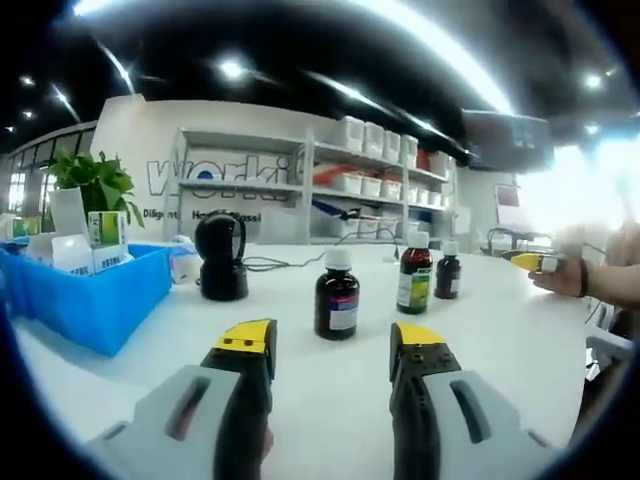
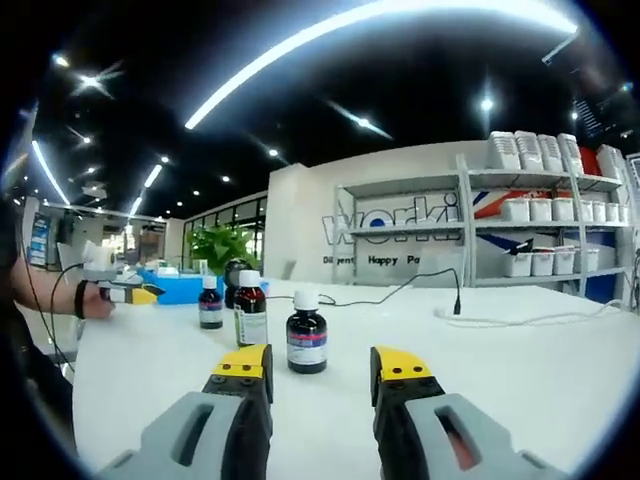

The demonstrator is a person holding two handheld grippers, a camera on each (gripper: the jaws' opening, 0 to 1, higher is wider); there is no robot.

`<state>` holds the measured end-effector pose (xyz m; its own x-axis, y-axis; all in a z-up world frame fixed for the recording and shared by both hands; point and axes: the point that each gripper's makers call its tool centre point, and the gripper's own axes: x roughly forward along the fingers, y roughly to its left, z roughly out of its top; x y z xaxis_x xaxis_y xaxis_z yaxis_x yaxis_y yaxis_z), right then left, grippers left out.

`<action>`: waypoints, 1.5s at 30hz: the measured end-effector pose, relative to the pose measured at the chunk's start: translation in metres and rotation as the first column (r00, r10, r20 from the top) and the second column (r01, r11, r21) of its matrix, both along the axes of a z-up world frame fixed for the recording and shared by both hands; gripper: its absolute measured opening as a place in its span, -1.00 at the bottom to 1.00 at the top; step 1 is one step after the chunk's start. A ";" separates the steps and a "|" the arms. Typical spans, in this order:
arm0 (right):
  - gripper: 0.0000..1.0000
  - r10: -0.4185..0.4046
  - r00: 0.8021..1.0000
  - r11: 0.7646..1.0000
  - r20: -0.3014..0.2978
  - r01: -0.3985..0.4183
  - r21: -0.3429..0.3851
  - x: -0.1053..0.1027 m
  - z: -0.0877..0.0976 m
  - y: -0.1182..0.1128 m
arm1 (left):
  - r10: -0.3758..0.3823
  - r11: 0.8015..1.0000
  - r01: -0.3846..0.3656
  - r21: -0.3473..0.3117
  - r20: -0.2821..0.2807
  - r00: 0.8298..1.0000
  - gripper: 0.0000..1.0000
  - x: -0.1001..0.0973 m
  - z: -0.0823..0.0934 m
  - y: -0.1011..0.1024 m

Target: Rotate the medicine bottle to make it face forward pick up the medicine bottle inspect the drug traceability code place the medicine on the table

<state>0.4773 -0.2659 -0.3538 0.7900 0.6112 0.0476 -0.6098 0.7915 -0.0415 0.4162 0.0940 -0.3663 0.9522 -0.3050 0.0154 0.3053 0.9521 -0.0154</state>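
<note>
Three dark medicine bottles with white caps stand upright on the white tabletop (image 1: 480, 330), long axes vertical, none held.

Left gripper view: left gripper (image 1: 332, 345) low over the tabletop, jaws spread, nothing between them. The nearest medicine bottle (image 1: 337, 294) stands straight ahead, centred on the gap but apart from the jaw tips. Green-labelled bottle (image 1: 414, 274) and a small bottle (image 1: 448, 270) stand farther back and to the right.

Right gripper view: right gripper (image 2: 320, 365) likewise spread and empty. What looks like the same nearest bottle (image 2: 306, 333) sits just ahead of the gap, slightly toward the left jaw, label side partly toward this camera. Green-labelled bottle (image 2: 250, 308) and small bottle (image 2: 210, 303) lie left and beyond.

Judgement: both grippers line up on that bottle from different sides; the right looks slightly nearer. A straight advance would put it between either pair of jaws.

Hard to make out: label print too small to read, no traceability code discernible. The black scanner on a stand (image 1: 221, 256) is beside the blue bin (image 1: 95, 300). In the right gripper view a hand (image 2: 97, 299) at the far left grasps the yellow-tipped tool.
</note>
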 end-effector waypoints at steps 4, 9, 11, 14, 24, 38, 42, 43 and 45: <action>-0.34 -0.006 1.000 1.000 0.000 0.006 0.025 0.000 0.002 -0.004 | -0.008 1.000 0.008 0.017 0.019 1.000 -0.29 -0.003 0.001 -0.002; -0.39 -0.011 1.000 1.000 -0.003 0.011 0.028 0.002 0.002 -0.003 | -0.009 1.000 0.008 0.022 0.025 1.000 -0.29 -0.005 0.003 -0.005; -0.39 -0.005 1.000 1.000 0.000 0.005 0.009 0.000 0.000 0.000 | -0.016 1.000 0.015 0.027 0.035 0.999 -0.29 -0.006 0.004 -0.006; -0.39 -0.007 1.000 1.000 -0.001 0.007 -0.013 0.001 -0.002 0.001 | -0.023 1.000 0.022 0.022 0.042 0.999 -0.29 -0.006 0.006 -0.006; -0.40 -0.017 1.000 1.000 0.002 0.017 0.004 0.002 -0.001 -0.002 | -0.036 0.999 0.036 0.000 0.056 0.998 -0.29 -0.006 0.009 -0.007; -0.36 -0.013 1.000 1.000 0.008 0.013 0.007 0.001 0.001 -0.002 | -0.028 1.000 0.028 0.003 0.055 0.998 -0.31 -0.006 0.010 -0.006; -0.36 -0.029 1.000 0.999 0.000 0.029 -0.014 0.004 -0.003 -0.004 | -0.027 1.000 0.027 0.007 0.052 0.998 -0.31 -0.006 0.009 -0.006; -0.36 -0.028 1.000 0.999 0.001 0.028 -0.015 0.003 -0.003 -0.004 | -0.026 1.000 0.026 0.007 0.053 0.998 -0.30 -0.005 0.009 -0.006; -0.36 -0.023 1.000 1.000 0.004 0.023 -0.016 0.003 -0.003 -0.003 | -0.026 1.000 0.026 0.008 0.052 0.998 -0.29 -0.005 0.009 -0.005</action>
<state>0.4798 -0.2689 -0.3563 0.8038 0.5935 0.0404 -0.5912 0.8045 -0.0567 0.4109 0.0885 -0.3577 0.9419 -0.3299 0.0627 0.3300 0.9439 0.0080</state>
